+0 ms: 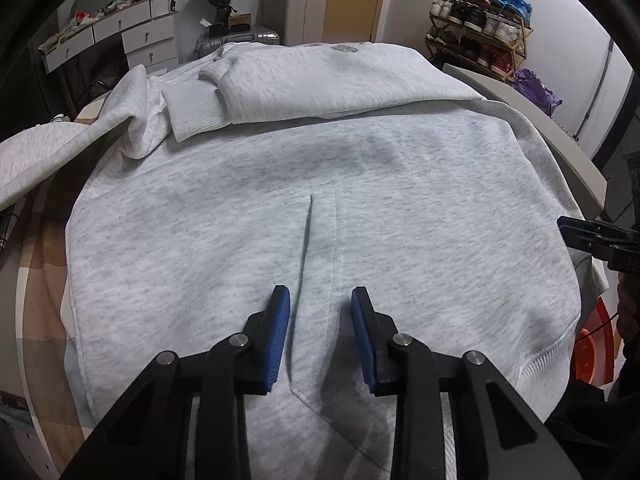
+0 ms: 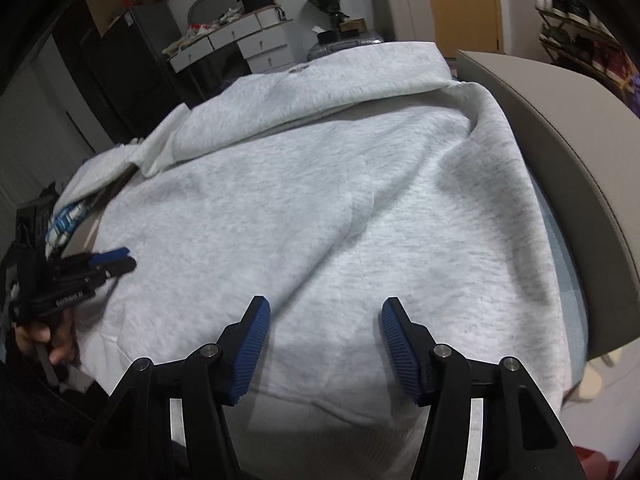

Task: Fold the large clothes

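Note:
A large light-grey hoodie (image 1: 360,208) lies spread flat on a bed, and it fills the right wrist view too (image 2: 320,200). One sleeve (image 1: 320,80) is folded across its far part, its ribbed cuff (image 1: 192,112) at the left. My left gripper (image 1: 320,292) is low over the front pocket. Its blue pads stand apart on either side of the pocket slit (image 1: 306,240), and the cloth lies flat under them. My right gripper (image 2: 326,304) is open just above the cloth near the hem. Each gripper shows at the edge of the other's view: right gripper (image 1: 576,226), left gripper (image 2: 118,258).
The bed has a checked sheet (image 1: 44,264) showing at the left. A beige padded board (image 2: 580,160) runs along the right side. Behind stand a shoe rack (image 1: 480,28), white drawers (image 1: 120,28) and a suitcase (image 1: 296,4). A hand (image 2: 52,340) holds the left gripper.

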`<state>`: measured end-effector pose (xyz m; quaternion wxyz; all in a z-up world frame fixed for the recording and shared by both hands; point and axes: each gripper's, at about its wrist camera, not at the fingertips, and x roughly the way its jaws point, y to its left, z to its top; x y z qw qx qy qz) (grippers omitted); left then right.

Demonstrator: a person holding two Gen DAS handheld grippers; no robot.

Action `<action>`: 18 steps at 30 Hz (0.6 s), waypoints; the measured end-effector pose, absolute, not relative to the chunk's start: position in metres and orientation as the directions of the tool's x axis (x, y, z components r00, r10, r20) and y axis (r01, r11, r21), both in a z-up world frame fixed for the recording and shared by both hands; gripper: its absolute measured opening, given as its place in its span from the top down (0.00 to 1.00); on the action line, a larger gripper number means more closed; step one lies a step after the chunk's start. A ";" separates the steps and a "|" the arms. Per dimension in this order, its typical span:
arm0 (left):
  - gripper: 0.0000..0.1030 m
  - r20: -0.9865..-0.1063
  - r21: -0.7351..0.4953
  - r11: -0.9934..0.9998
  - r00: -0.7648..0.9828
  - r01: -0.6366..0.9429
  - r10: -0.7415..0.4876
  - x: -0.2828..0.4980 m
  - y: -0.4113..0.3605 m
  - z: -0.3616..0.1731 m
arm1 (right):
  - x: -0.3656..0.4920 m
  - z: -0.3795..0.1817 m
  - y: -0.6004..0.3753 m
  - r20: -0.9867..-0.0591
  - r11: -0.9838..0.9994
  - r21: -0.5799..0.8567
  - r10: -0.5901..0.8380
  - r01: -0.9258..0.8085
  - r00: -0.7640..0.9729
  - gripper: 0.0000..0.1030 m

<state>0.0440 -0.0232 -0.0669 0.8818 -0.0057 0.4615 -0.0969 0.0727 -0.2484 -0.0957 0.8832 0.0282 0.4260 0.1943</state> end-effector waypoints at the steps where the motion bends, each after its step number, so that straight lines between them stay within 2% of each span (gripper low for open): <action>1: 0.75 -0.812 -0.092 0.982 0.558 0.165 -0.170 0.045 -0.026 -0.068 | 0.075 -0.098 -0.244 -0.751 0.928 0.195 0.350 -0.318 0.560 0.44; 4: 0.75 -0.810 -0.075 0.983 0.565 0.165 -0.157 0.045 -0.029 -0.068 | 0.078 -0.099 -0.228 -0.759 0.937 0.111 0.295 -0.332 0.580 0.44; 6: 0.75 -0.809 -0.076 0.983 0.566 0.166 -0.158 0.045 -0.029 -0.069 | 0.081 -0.099 -0.217 -0.757 0.936 0.071 0.276 -0.345 0.592 0.48; 7: 0.75 -0.809 -0.079 0.983 0.566 0.165 -0.160 0.046 -0.028 -0.068 | 0.081 -0.100 -0.210 -0.752 0.936 0.040 0.258 -0.349 0.606 0.54; 8: 0.75 -0.808 -0.082 0.983 0.566 0.164 -0.162 0.046 -0.028 -0.068 | 0.081 -0.100 -0.207 -0.749 0.938 0.014 0.239 -0.346 0.618 0.70; 10: 0.75 -0.808 -0.084 0.983 0.567 0.164 -0.164 0.047 -0.027 -0.068 | 0.080 -0.096 -0.206 -0.731 0.946 -0.039 0.193 -0.323 0.654 0.91; 14: 0.75 -0.806 -0.093 0.982 0.568 0.162 -0.169 0.047 -0.026 -0.068 | 0.063 -0.075 -0.218 -0.654 0.949 -0.034 0.216 -0.314 0.725 0.95; 18: 0.75 -0.803 -0.108 0.981 0.568 0.160 -0.181 0.047 -0.023 -0.068 | 0.058 -0.068 -0.261 -0.616 0.966 0.081 0.243 -0.247 0.749 0.95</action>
